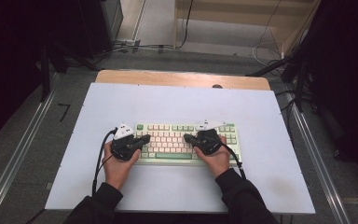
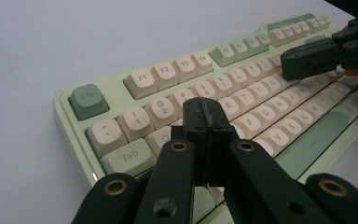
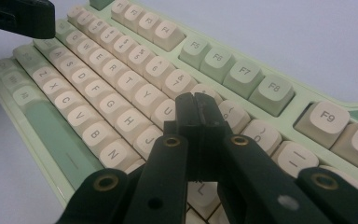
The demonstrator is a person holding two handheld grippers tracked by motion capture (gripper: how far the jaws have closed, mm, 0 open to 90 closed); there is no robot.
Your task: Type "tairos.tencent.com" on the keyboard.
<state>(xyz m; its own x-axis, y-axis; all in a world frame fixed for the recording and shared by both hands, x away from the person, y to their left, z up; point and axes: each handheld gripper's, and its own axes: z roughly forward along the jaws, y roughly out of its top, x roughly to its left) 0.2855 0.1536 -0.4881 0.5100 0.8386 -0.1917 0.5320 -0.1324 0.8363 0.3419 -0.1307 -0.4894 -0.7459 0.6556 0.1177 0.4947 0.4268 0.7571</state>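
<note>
White sheeting covers the table (image 1: 261, 121), with grey floor and dark stands around it. Centred near the person's edge lies the green-and-cream keyboard (image 1: 168, 128), square to the table. The left gripper (image 1: 144, 138) is poised over the keyboard's left end, its jaws pressed together with nothing between them; in the left gripper view their tip stands above the Q and W keys, just below the number row. The right gripper (image 1: 187, 137), jaws likewise together and empty, hovers over the right half, its tip near the U, I and J keys (image 3: 165, 112). Whether either tip actually touches a keycap cannot be settled from these angles. Judged from the layout, key-pressing is in hand: both tools are positioned over the letter rows, no key looks visibly depressed, and nothing shows how many presses are done.
</note>
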